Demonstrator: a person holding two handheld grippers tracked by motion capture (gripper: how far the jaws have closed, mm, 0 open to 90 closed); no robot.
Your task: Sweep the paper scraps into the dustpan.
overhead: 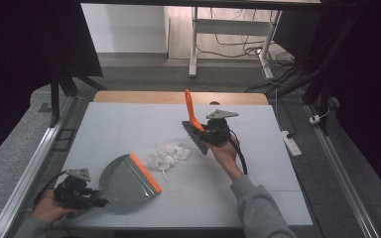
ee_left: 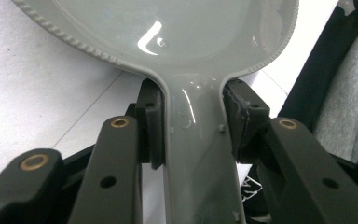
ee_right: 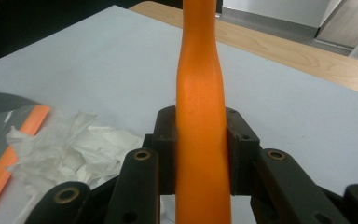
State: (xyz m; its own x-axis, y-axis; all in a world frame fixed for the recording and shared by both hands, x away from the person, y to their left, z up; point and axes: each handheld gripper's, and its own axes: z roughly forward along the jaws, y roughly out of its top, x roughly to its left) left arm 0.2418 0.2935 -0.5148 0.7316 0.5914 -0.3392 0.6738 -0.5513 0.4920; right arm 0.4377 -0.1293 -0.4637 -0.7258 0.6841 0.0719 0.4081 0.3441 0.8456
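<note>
Where the room opens beyond the far edge, a grey floor [overhead: 144, 74] carries the white legs of a desk [overhead: 194, 44] and a tangle of cables [overhead: 238, 47], with black curtains [overhead: 25, 44] closing in both sides. Nearer lies the table [overhead: 129, 124], topped with a pale grey sheet that leaves a strip of bare wood along the back.

On that sheet rests the grey dustpan [overhead: 126, 181], its orange lip turned toward the table's middle and its handle running back to the near left corner, so its long axis lies on a diagonal. The left gripper [overhead: 87, 193] grips that handle just behind the pan: in the left gripper view the handle [ee_left: 193, 140] passes straight between the jaws, whose pads press on it from both sides.

The brush [overhead: 194, 130] is lifted off the sheet at centre right, its orange handle pointing up and away from the person, its dark bristles slanting down toward the tissue. The right gripper [overhead: 209, 133] clamps it; in the right gripper view the orange handle [ee_right: 200, 116] rises between the jaws, pinched on each flank.

Between dustpan lip and bristles sits a small heap of crumpled white tissue [overhead: 167, 153], just beside the lip.
</note>
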